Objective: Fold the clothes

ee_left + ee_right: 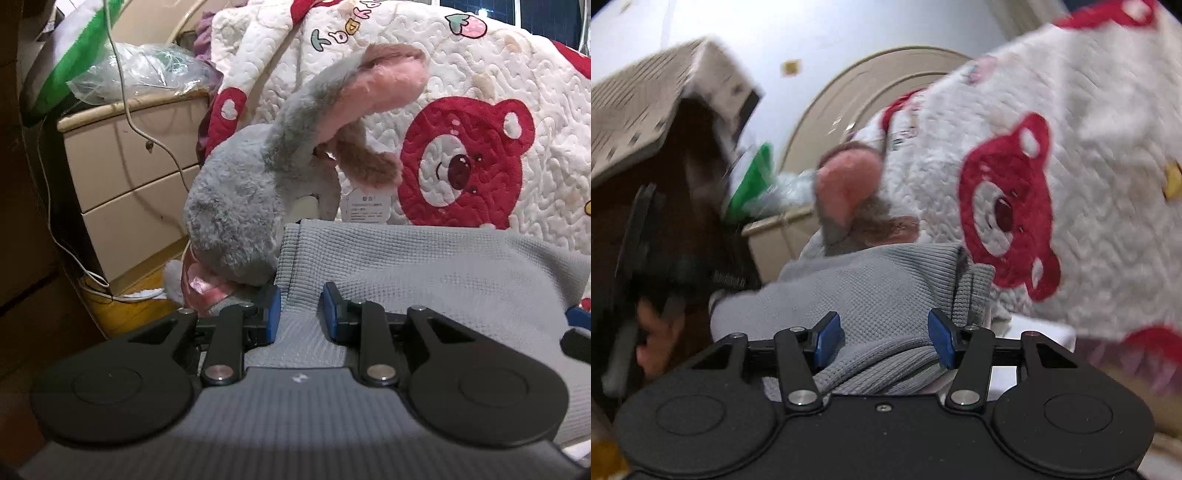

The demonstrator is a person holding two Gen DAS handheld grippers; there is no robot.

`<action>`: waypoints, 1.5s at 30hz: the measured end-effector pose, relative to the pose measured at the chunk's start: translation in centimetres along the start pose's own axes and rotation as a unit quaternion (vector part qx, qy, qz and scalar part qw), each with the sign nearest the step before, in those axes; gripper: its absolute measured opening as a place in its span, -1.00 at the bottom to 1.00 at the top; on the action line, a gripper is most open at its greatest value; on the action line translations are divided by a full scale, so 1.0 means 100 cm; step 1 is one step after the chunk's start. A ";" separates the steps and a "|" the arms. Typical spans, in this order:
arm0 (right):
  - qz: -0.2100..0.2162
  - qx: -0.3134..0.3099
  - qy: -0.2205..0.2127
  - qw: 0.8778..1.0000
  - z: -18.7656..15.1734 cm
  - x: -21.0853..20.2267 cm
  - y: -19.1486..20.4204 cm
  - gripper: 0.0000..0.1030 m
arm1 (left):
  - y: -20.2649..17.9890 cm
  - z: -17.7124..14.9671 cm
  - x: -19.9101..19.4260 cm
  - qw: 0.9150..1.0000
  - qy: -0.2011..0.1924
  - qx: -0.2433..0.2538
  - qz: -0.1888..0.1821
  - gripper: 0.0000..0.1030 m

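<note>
Nearest me, my left claw (298, 312) and right claw (882, 339) both stand apart, straddling the grey waffle-knit garment (406, 266) heaped on the bed. It looks soft, light, floppy; I'd grip its ribbed hem (971, 295). Beyond: plush rabbit (236, 206), bear quilt (480, 122).

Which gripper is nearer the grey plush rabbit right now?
Left. The left gripper has one finger right beside the plush rabbit at the grey garment's edge; the right gripper sits farther back across the garment.
</note>
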State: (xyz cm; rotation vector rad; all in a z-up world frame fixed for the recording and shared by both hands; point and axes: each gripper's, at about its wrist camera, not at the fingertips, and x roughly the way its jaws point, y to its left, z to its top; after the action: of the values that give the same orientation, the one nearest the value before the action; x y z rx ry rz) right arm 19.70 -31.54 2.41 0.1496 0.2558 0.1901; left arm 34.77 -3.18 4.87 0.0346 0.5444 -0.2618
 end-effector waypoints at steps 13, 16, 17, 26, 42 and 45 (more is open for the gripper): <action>-0.054 0.087 0.038 0.994 -0.004 -0.035 0.001 0.27 | 0.015 0.001 -0.046 0.984 -0.013 -0.031 0.177 0.28; -0.041 0.137 0.058 0.988 -0.006 -0.053 -0.008 0.27 | 0.006 -0.010 -0.078 0.984 -0.003 -0.045 0.174 0.39; -0.037 0.146 0.062 0.987 -0.007 -0.060 -0.008 0.27 | -0.001 -0.015 -0.091 0.980 -0.005 -0.043 0.193 0.65; 0.025 0.103 0.059 0.993 -0.007 -0.124 0.029 0.29 | -0.065 -0.051 -0.158 0.986 0.033 0.004 0.161 1.00; -0.050 0.063 0.133 0.988 -0.021 -0.218 0.046 0.54 | -0.173 -0.129 -0.243 0.986 0.103 0.095 0.085 1.00; -0.058 0.051 0.142 0.987 -0.023 -0.232 0.054 0.65 | -0.180 -0.140 -0.262 0.988 0.104 0.092 0.075 1.00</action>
State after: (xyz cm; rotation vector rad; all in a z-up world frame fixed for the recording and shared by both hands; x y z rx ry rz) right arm -3.86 -30.75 6.63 0.2087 0.5569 0.0822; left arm 1.55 -12.90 7.08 0.2834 0.7197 -0.1614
